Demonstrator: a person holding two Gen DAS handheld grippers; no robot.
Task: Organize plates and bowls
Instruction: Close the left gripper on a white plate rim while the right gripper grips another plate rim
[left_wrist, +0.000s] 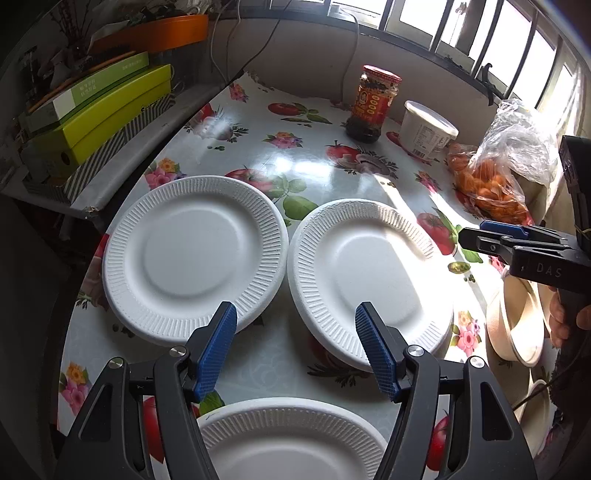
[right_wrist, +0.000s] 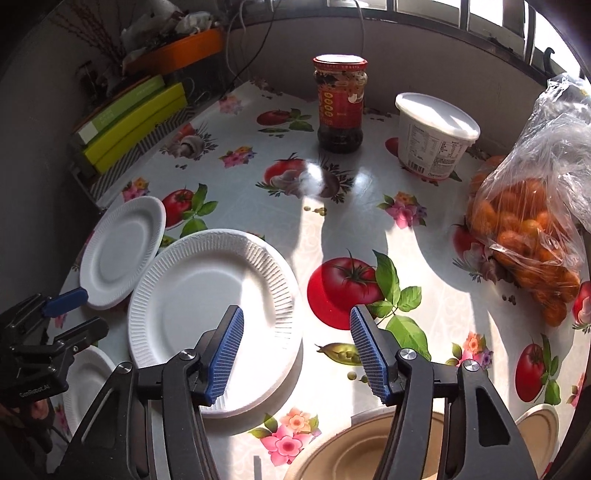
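a glossy oilcloth (right_wrist: 332, 236) printed with tomatoes, mushrooms and pink flowers covers the table, which sits under a barred window with hard sun striking across it. along the far edge stand a dark jar with a red label (right_wrist: 340, 103) and a white lidded tub (right_wrist: 436, 134); at the right edge slumps a crinkled clear bag of small orange fruit (right_wrist: 524, 236). off the left edge, yellow-green boxes (left_wrist: 107, 107) are stacked on a lower shelf under an orange tray (left_wrist: 155, 31).

three white paper plates with ribbed rims lie on the left half: one (left_wrist: 195, 254) near the left edge, one (left_wrist: 369, 277) just beside it toward the middle, their rims almost touching, and a third (left_wrist: 291, 439) at the near edge. tan, smooth-walled pulp bowls (right_wrist: 347, 450) sit at the near right corner.

the left gripper (left_wrist: 295, 347) hovers above the gap between the plates, its ridged blue pads (left_wrist: 218, 350) spread wide and holding nothing. the right gripper (right_wrist: 295, 354) hangs over the middle plate's right rim, fingers likewise apart and empty.
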